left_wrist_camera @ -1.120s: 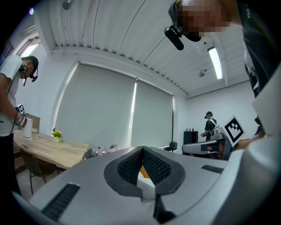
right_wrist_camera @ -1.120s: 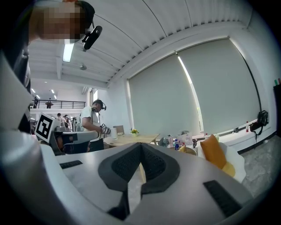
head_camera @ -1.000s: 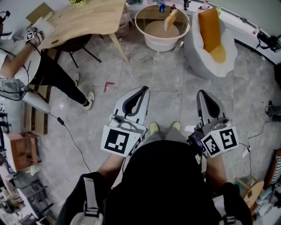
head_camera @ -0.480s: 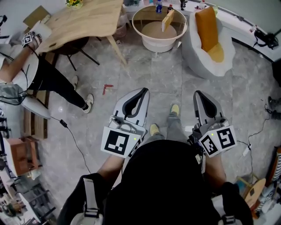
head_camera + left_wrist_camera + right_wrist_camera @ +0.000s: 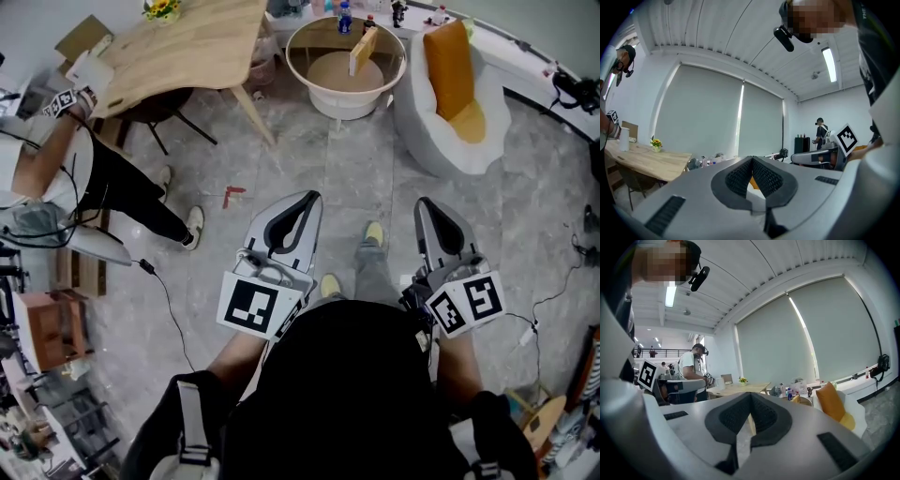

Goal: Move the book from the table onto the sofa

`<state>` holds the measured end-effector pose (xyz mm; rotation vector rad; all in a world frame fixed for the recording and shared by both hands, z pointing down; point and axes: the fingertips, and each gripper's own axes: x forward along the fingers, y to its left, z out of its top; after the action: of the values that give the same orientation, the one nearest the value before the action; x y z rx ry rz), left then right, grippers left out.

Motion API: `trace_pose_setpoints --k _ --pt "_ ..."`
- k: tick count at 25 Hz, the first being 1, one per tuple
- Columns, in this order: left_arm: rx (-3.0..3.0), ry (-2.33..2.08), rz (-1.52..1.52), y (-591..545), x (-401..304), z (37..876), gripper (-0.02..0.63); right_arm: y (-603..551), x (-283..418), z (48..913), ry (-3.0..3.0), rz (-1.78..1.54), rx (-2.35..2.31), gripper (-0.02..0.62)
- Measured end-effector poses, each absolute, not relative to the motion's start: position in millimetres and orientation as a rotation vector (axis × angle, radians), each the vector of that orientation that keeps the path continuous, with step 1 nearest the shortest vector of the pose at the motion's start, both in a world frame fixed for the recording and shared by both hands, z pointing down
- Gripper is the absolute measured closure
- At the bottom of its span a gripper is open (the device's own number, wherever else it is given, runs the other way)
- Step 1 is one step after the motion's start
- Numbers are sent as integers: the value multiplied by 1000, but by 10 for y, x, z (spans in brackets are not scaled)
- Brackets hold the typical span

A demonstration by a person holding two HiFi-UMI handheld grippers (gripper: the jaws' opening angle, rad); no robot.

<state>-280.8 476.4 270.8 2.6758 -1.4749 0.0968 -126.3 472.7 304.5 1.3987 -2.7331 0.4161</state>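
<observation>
A tan book (image 5: pixel 363 51) stands upright on the round white table (image 5: pixel 323 94) at the top of the head view. It also shows small in the right gripper view as the book (image 5: pixel 795 399). Right of the table is the white sofa (image 5: pixel 427 141) with orange cushions (image 5: pixel 449 64). My left gripper (image 5: pixel 307 198) and right gripper (image 5: pixel 430 204) hang side by side over the floor, well short of the table. Both are shut with nothing between the pads. In their own views the left gripper (image 5: pixel 752 158) and the right gripper (image 5: pixel 751 394) have their jaws meeting at the tips.
A wooden table (image 5: pixel 178 42) stands at the upper left, with a dark chair (image 5: pixel 164 98) under it. Another person (image 5: pixel 103 178) stands beside it. A cable (image 5: pixel 164 300) trails over the grey floor, and a red mark (image 5: pixel 232 193) lies there. Bottles (image 5: pixel 346 16) stand behind the round table.
My right foot has stepped forward between the grippers. Both grippers stay shut and side by side. The other person at the left has shifted a little.
</observation>
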Motion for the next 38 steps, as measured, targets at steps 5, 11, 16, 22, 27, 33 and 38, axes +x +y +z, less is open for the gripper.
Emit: trace_pose_setpoints --k 5,11,16,22,27,33,38 --pt "2685 -1467 116 4484 -2683 2722 592 4388 -1069 3025 -2725 382 1417 583" --pt "2675 -1458 158 4083 -2399 2820 593 3920 -658 3096 -2709 412 1461 583" --pt "2667 -1468 164 3642 -2172 2816 594 3485 -441 3103 -2728 411 1444 583" --pt "2678 -1499 163 3180 -1921 2665 594 3034 -262 3024 -2770 416 1418 583" --pt "2673 -1529 178 2933 -1774 2616 594 2796 -126 3014 -2795 423 1389 583" --pt "2675 -1574 210 2771 -1610 2614 594 2586 26 3015 -2835 429 1363 583" --pt "2669 -1616 219 2696 -1547 2579 594 2475 82 3019 -2863 428 1337 583"
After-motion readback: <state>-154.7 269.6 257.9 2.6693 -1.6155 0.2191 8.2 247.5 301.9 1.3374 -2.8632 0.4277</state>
